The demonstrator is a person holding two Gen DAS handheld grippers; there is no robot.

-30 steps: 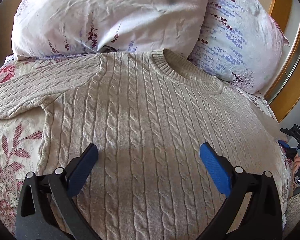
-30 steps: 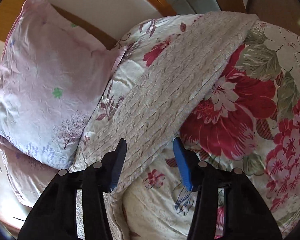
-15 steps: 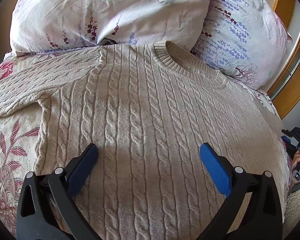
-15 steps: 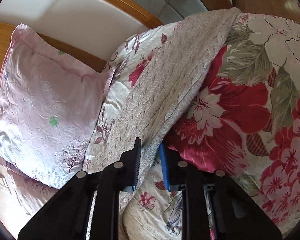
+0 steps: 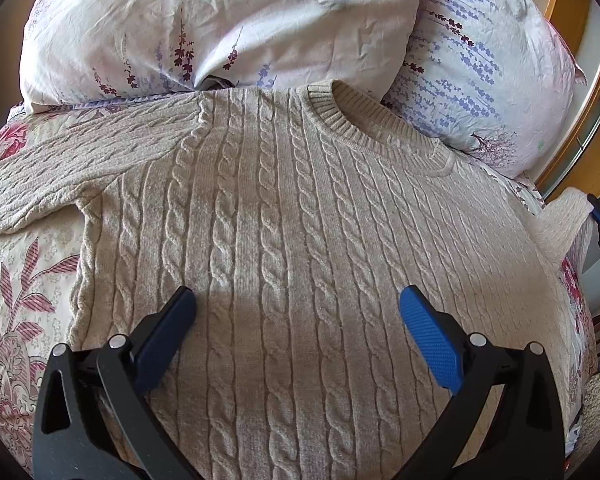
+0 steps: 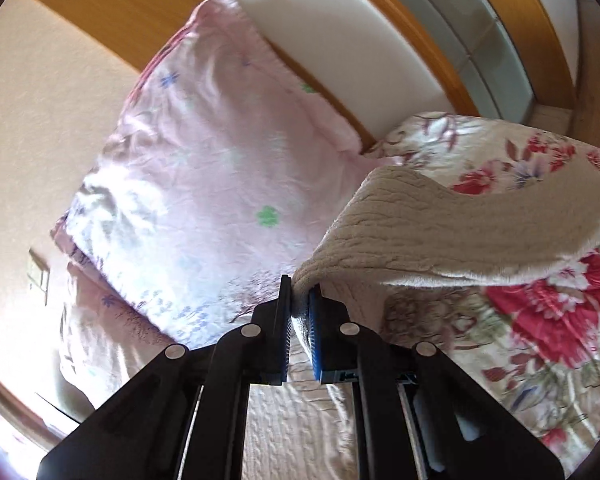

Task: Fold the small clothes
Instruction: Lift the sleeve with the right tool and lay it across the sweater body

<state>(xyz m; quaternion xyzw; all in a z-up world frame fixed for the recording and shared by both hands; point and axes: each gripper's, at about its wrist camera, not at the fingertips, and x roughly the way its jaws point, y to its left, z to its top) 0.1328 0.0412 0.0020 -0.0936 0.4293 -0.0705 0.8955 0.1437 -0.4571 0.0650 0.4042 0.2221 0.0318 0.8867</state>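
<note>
Sweater [image 5: 284, 240]: R gripper [image 6: 298, 300] pinches its lifted R sleeve [image 6: 440, 224], body lying leftward; L gripper [image 5: 296, 312] wide open, empty, over chest.

Two wrinkled floral pillows [image 5: 228, 20] against a wooden headboard [image 6: 112, 0], flowered bedspread [image 6: 540, 320] below.

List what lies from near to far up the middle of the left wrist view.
Left gripper, open → cable-knit sweater → its ribbed collar → lavender-print pillow.
</note>
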